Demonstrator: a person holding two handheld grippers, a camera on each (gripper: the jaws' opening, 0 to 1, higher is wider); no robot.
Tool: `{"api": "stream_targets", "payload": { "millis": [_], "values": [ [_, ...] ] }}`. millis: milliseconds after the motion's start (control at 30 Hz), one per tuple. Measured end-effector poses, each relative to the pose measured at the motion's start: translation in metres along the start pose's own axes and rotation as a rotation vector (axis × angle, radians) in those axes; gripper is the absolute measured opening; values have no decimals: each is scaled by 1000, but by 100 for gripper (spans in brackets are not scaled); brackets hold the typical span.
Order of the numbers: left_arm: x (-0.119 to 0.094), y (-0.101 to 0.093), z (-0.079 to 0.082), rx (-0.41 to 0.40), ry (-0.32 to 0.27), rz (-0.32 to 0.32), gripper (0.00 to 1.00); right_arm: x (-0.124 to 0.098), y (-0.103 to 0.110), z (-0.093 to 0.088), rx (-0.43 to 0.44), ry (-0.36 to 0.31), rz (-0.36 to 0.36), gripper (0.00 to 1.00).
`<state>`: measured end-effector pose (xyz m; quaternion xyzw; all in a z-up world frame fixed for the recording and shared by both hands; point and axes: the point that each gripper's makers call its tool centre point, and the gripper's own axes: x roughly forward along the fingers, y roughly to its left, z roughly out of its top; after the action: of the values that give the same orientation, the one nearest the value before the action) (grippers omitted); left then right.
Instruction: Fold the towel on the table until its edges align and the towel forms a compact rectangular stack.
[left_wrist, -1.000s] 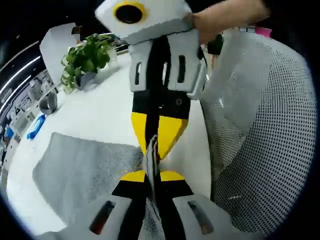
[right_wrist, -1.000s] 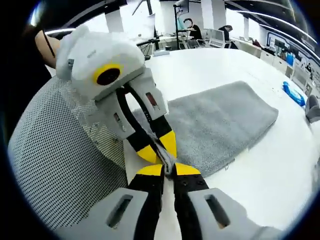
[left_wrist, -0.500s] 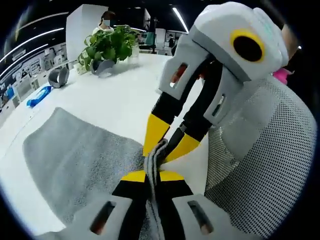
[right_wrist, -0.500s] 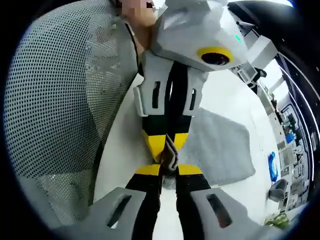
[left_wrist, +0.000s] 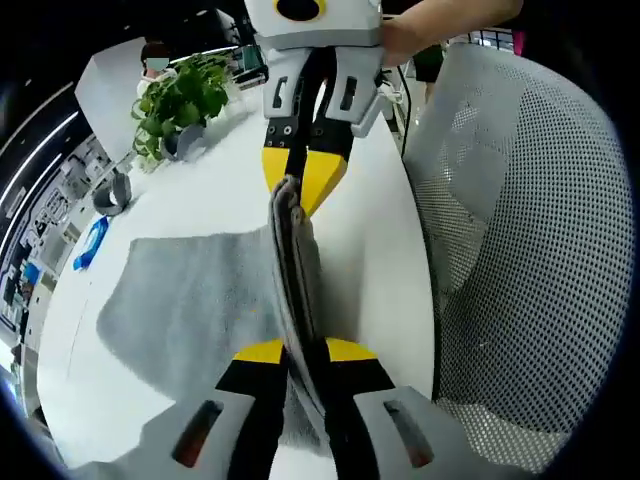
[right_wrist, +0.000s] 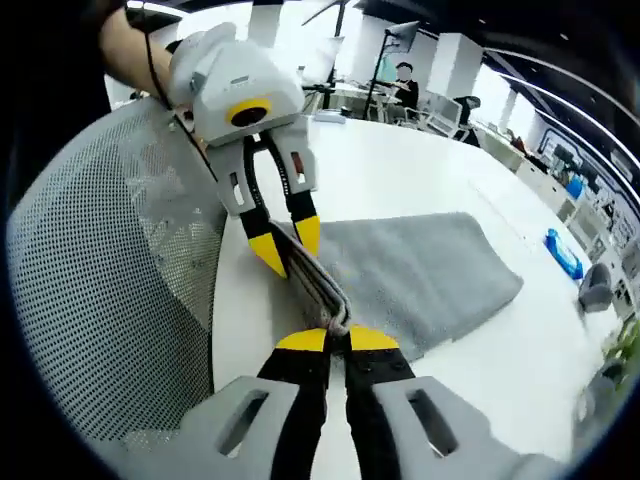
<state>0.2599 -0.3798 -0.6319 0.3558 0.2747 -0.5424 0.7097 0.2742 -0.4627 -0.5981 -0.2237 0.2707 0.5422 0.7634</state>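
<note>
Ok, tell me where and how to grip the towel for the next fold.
Grip the towel along its near edge, from the chair side; that edge is lifted off the table. The left gripper and right gripper already pinch it.

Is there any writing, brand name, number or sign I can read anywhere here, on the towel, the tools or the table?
None can be read.
Gray towel: plain, no label showing.
Left gripper and right gripper: yellow and black markings, no lettering.
White table: no print.
Background office shelves and screens: too small and blurred to read.
</note>
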Motion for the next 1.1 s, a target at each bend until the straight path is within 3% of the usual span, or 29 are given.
{"api": "stream_targets", "payload": {
  "millis": [67, 200, 300, 433, 667, 933, 1100],
  "values": [
    [-8, 0, -11, -65, -14, -6, 13, -3, -4, -3, 105, -32, 1, 2],
    [-20, 8, -14, -310, -149, 4, 13, -2, -6, -7, 271, -91, 25, 2],
    [-24, 13, -16, -414, -214, 30, 14, -1, -9, -7, 387, -130, 31, 1],
    [-24, 13, -20, -407, -231, 43, 21, 3, -14, -8, 577, -176, 51, 1],
    [-16, 3, -9, -314, -214, -27, 24, 11, -27, -14, 732, -196, 27, 1],
    [-16, 2, -8, -355, -246, -43, 31, 13, -43, -26, 962, -243, 12, 1],
    [-8, 12, -13, -397, -259, -2, 30, 17, -44, -29, 1010, -251, 24, 1]
  ]
}}
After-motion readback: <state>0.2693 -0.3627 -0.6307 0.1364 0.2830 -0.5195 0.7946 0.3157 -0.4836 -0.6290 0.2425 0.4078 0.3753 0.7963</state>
